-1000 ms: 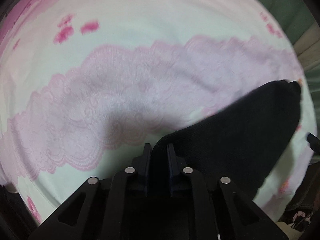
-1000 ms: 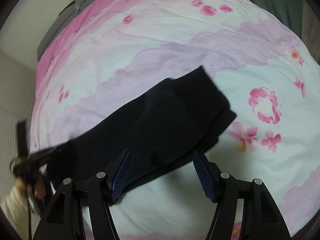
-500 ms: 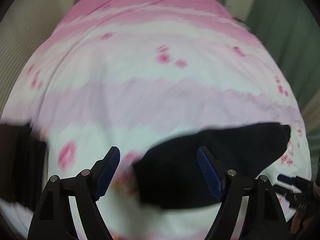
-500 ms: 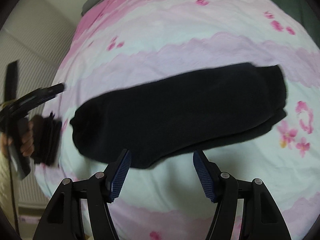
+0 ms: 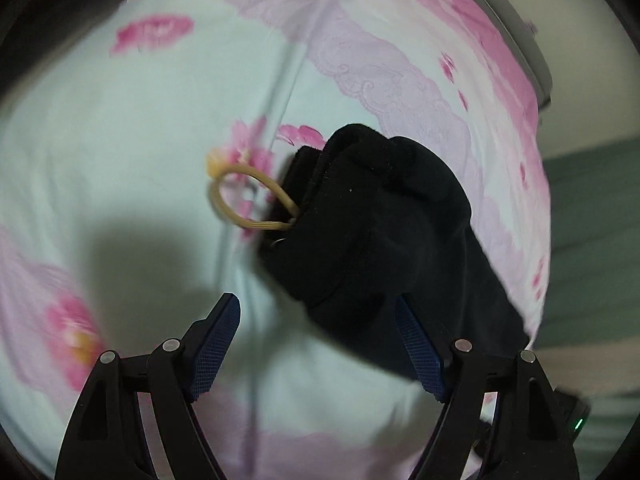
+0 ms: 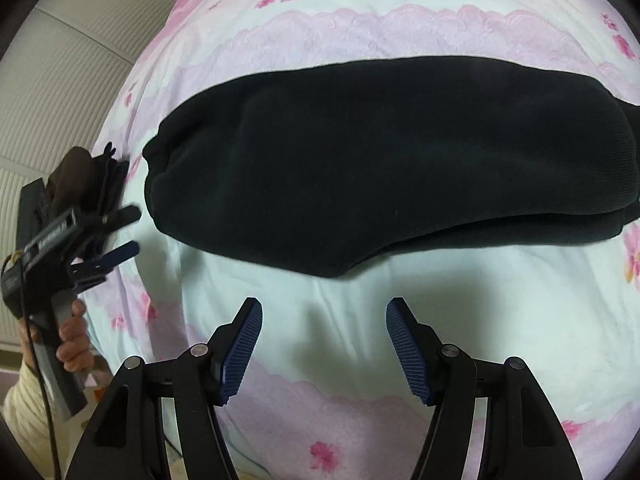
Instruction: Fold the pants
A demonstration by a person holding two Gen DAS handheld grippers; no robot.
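Both your tools, left tool [image 5: 318, 346] and right tool [image 6: 324, 344], are spread, gripping nothing. Ahead, the folded pants [image 6: 380, 160] could snag by their drawstring [image 5: 244, 200] and unfold.

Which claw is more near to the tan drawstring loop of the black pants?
Left. The left claw is open, just short of the tan drawstring loop at the end of the black pants. The right claw, also open, is beside the pants' long edge; no loop shows there.

Both wrist views look down, fairly close (left seemingly nearer), sharing the pants [image 5: 384, 232].
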